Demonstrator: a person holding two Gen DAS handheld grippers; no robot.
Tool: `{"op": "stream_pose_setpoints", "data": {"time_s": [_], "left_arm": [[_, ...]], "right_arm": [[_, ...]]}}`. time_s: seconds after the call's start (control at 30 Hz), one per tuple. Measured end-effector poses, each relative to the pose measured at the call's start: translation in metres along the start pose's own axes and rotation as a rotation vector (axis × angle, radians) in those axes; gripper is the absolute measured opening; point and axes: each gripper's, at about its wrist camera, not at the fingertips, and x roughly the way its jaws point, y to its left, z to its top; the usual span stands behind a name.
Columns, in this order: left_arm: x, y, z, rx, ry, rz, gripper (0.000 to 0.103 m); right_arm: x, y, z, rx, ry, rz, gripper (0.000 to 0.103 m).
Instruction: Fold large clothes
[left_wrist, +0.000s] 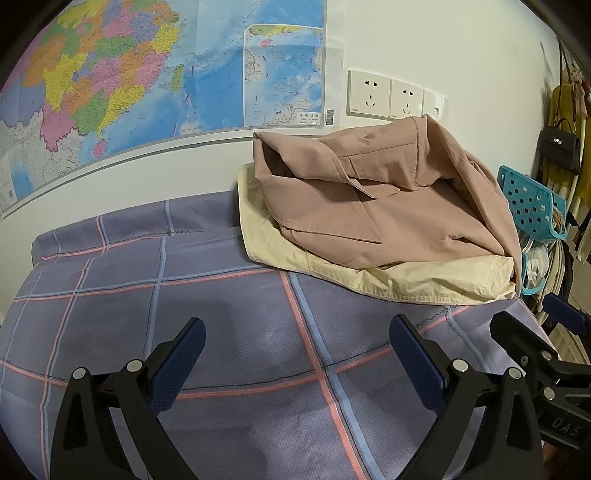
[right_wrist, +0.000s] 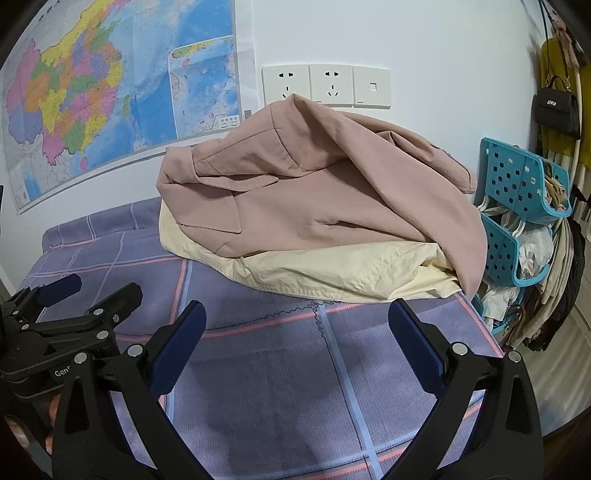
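Note:
A dusty-pink coat (left_wrist: 388, 192) (right_wrist: 317, 192) lies crumpled on top of a folded cream garment (left_wrist: 369, 273) (right_wrist: 325, 273) at the back of a purple plaid-covered surface (left_wrist: 240, 332) (right_wrist: 295, 369), against the wall. My left gripper (left_wrist: 297, 336) hovers open over bare cloth, short of the pile, with nothing between its blue-padded fingers. My right gripper (right_wrist: 297, 321) is also open and empty, its tips just short of the cream garment's front edge. In each wrist view the other gripper shows at the side: the right gripper (left_wrist: 535, 321) and the left gripper (right_wrist: 96, 291), both open.
A large map (left_wrist: 129, 92) and wall sockets (right_wrist: 325, 85) hang on the white wall behind. To the right of the surface stand teal plastic baskets (right_wrist: 517, 192) with clutter, hanging clothes and a black handbag (right_wrist: 557, 110). The surface's right edge drops off near the baskets.

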Motion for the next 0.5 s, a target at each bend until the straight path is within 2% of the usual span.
{"op": "stream_pose_setpoints", "data": {"time_s": [0.5], "left_arm": [[0.0016, 0.0000, 0.0005, -0.003, 0.001, 0.000, 0.096]], "right_arm": [[0.0002, 0.0009, 0.0010, -0.003, 0.001, 0.000, 0.097]]}}
